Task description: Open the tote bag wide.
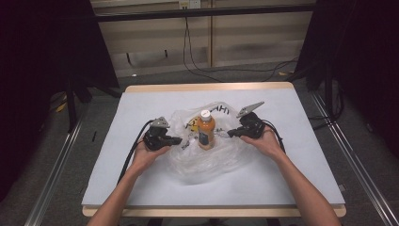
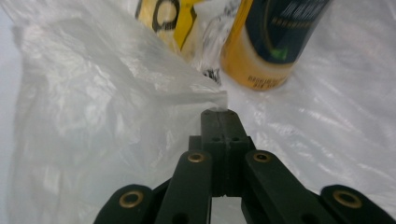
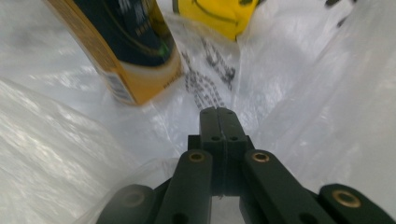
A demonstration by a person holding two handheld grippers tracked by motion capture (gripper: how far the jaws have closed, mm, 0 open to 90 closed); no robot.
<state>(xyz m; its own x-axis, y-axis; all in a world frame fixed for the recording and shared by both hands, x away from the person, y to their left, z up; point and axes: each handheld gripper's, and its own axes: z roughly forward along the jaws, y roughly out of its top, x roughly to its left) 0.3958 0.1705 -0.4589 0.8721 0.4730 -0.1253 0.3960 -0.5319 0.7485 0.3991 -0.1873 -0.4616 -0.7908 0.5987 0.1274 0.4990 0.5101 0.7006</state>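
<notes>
Left jaws: closed together in the left gripper view, pinching a fold of the clear plastic bag (image 2: 116, 93) at their tip; the left gripper (image 1: 178, 140) sits at the bag's left edge in the high view.
Right jaws: closed together in the right gripper view, with the bag's film lying along both sides of them; whether film is caught between them I cannot tell. The right gripper (image 1: 230, 134) sits at the bag's right edge.
Hands: the left hand (image 1: 149, 153) and right hand (image 1: 266, 141) each wrap a gripper body, forearms coming in from the near edge of the tabletop.
Bottle: an orange bottle (image 1: 206, 131) with a white cap and a dark label stands upright between the two grippers, near both but touching neither. In the left gripper view it rises just beyond the jaw tip and to its right (image 2: 271, 42); in the right gripper view it rises beyond the tip and to its left (image 3: 126, 51).
Bag: crumpled, spread around the bottle's base, black printing and a yellow patch (image 3: 219, 14) on the film behind the bottle.
In the way: loose film billows up beside both jaws, closest on the left gripper's left side.
Open room: the white tabletop (image 1: 291, 179) is bare on all sides of the bag, with wide margins to the left, right and near edges.
Beyond: cables (image 1: 197, 66) lie on the floor past the far edge; dark curtains flank the table.
</notes>
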